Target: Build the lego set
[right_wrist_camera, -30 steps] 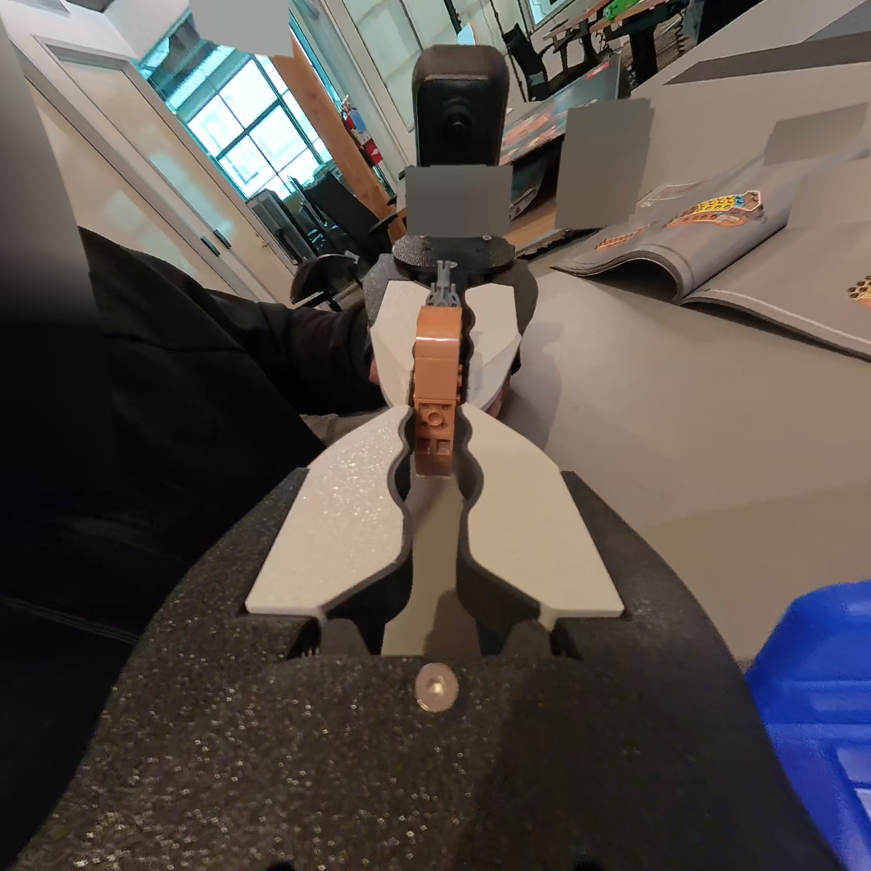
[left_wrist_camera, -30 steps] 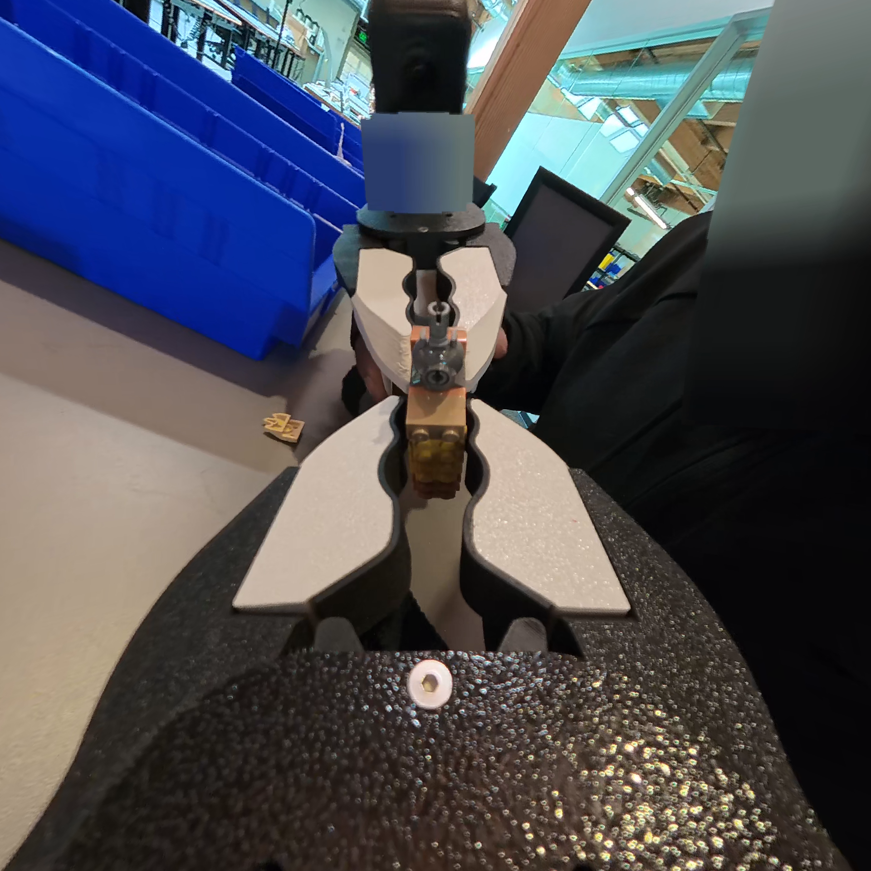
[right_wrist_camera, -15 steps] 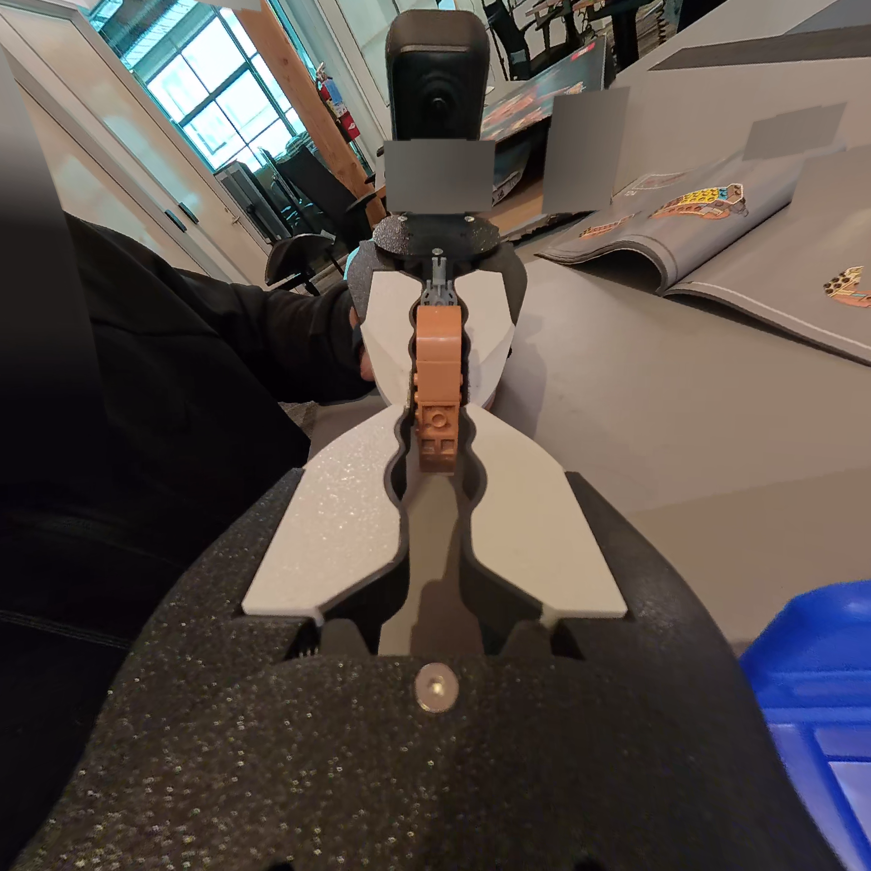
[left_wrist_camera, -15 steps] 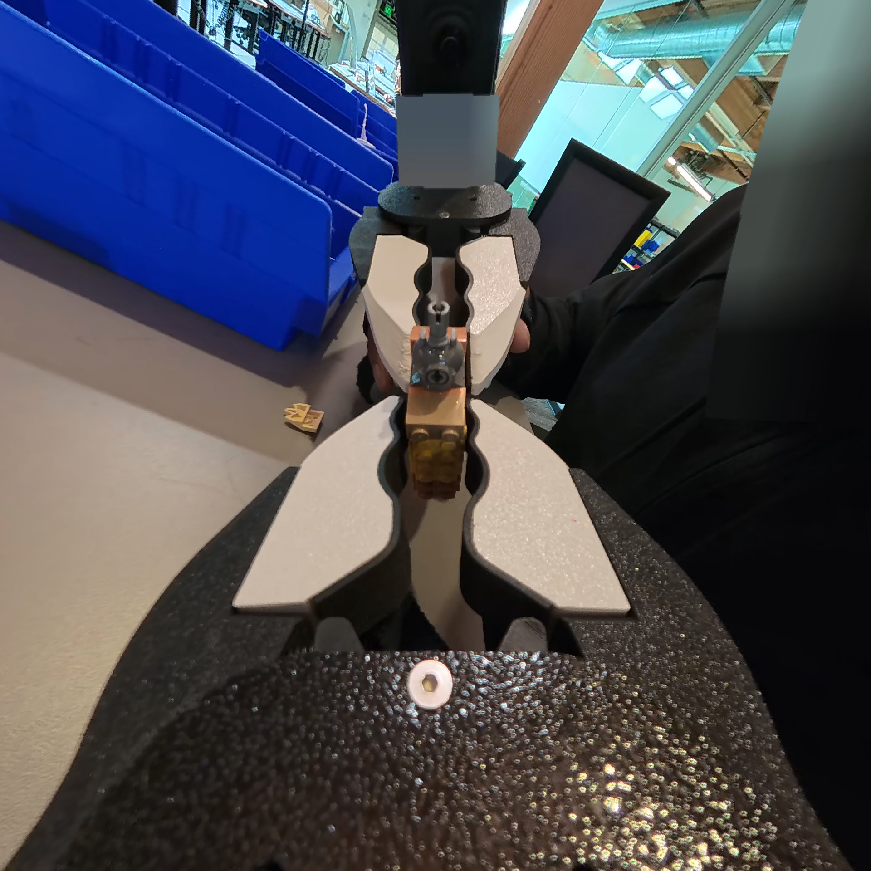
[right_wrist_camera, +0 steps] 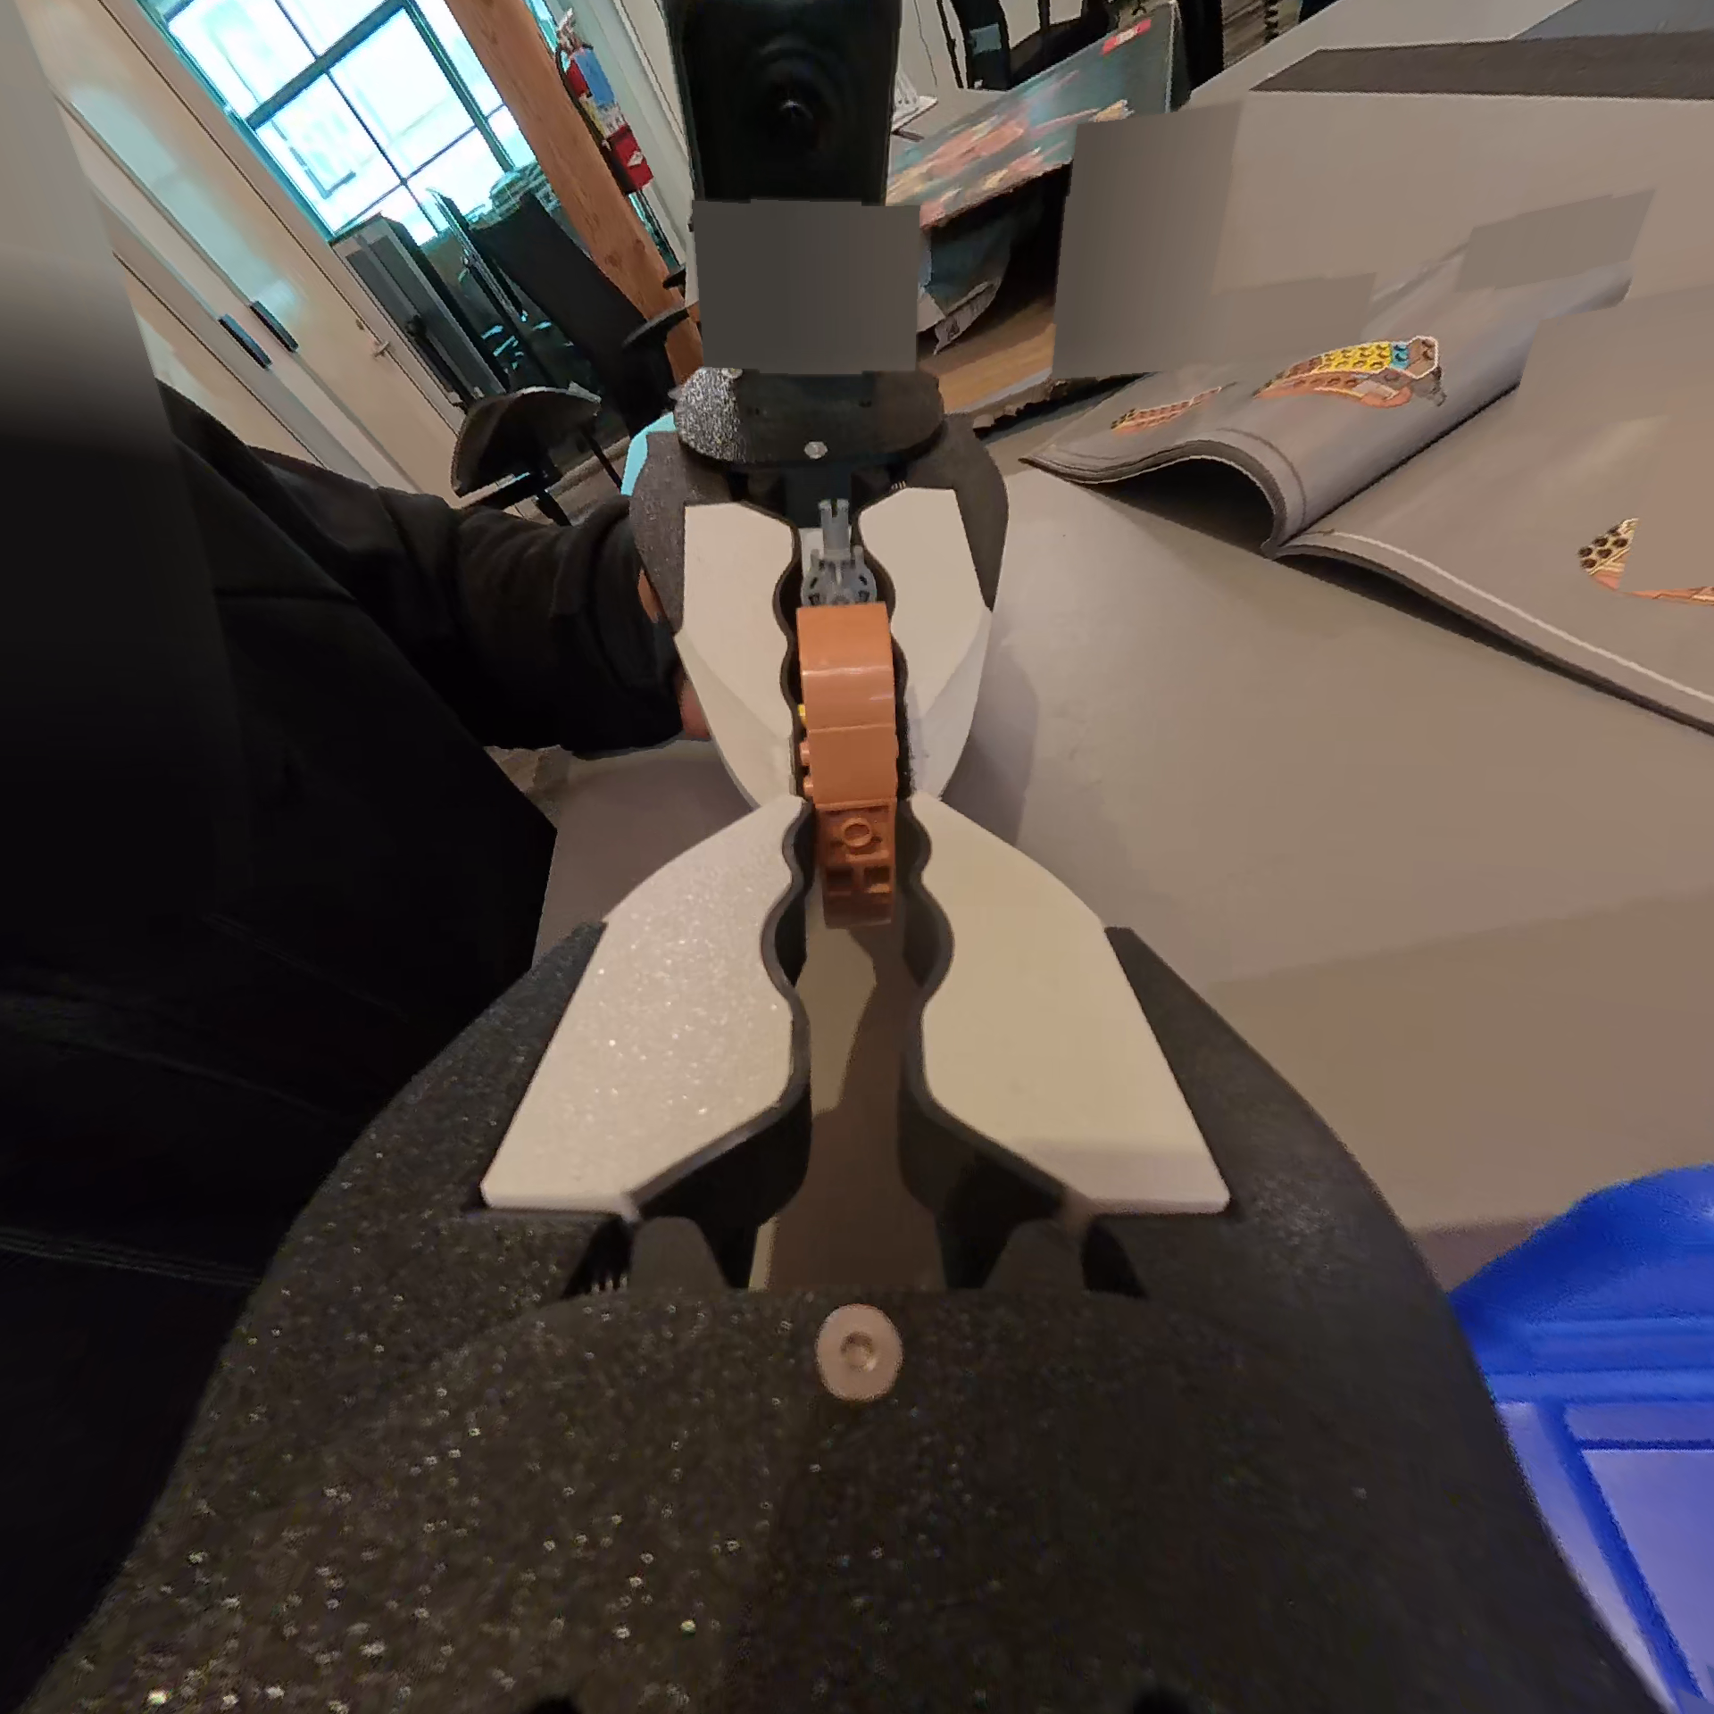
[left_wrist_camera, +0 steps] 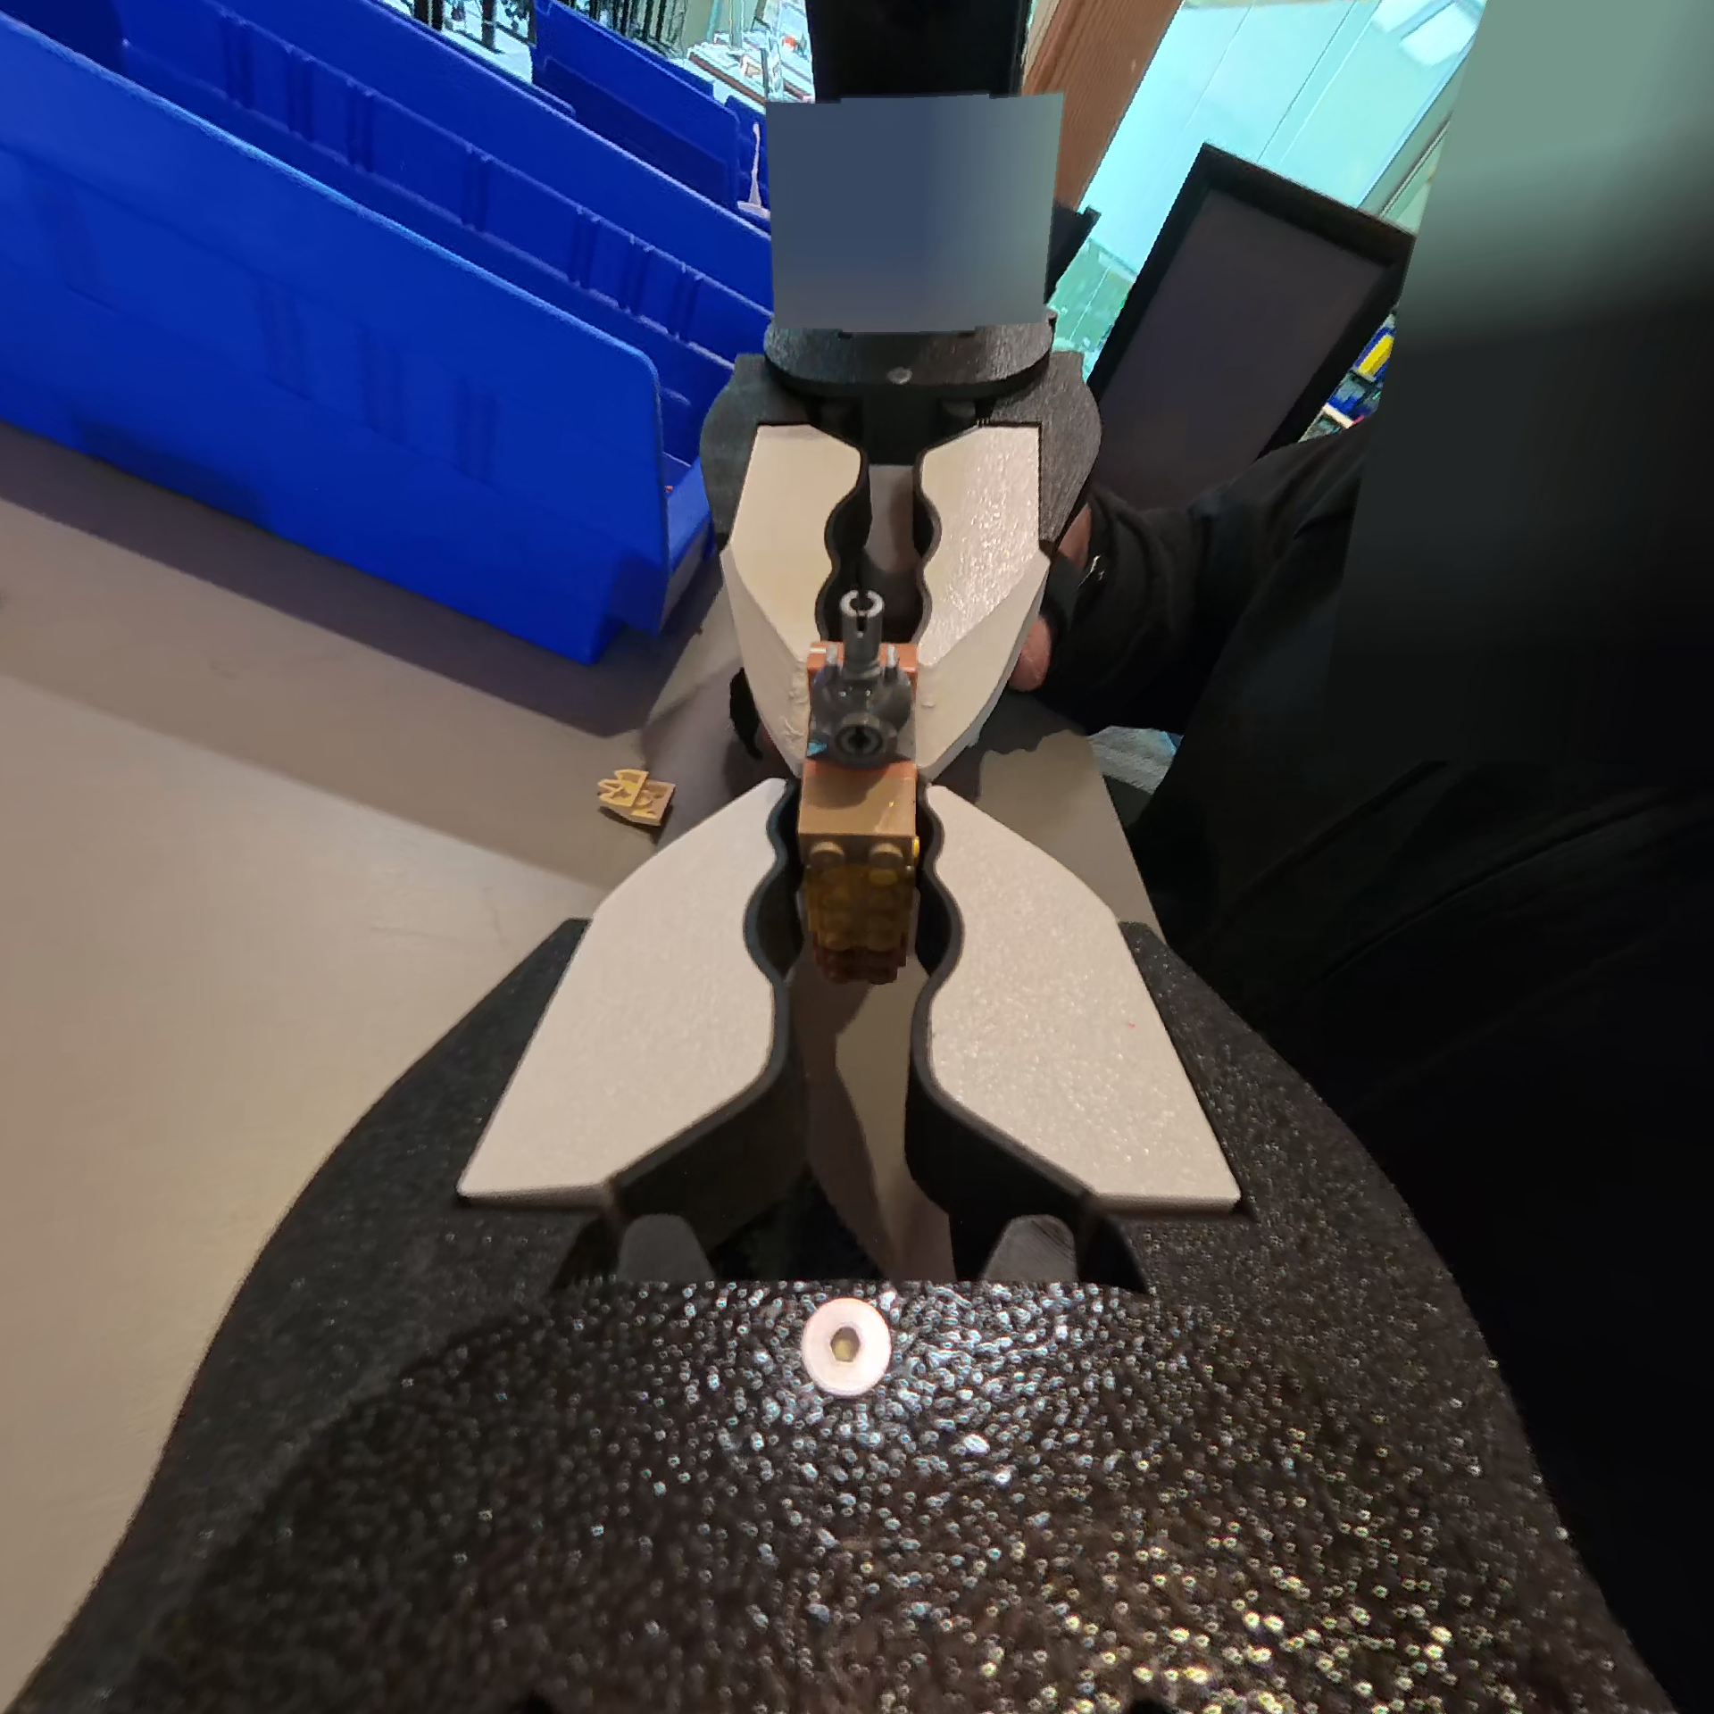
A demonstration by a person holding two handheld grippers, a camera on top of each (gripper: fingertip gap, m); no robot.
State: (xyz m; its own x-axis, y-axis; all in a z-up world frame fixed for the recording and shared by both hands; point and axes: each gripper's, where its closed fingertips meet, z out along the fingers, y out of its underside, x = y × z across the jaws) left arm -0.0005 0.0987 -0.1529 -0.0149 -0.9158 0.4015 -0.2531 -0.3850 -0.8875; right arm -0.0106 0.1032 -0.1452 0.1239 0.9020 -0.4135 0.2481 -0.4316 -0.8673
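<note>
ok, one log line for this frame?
left gripper: shut on small brown-and-yellow lego assembly | right gripper: shut on same assembly, opposite end | held above grey table

Right gripper is clamped on the near end of a small brown lego assembly. Left gripper faces it tip to tip, closed on the far end, where a grey pin piece protrudes between its fingers. Assembly is held above the grey table. An open instruction booklet lies at right. A blue bin occupies the lower right corner. A black sleeve is at left.
</note>
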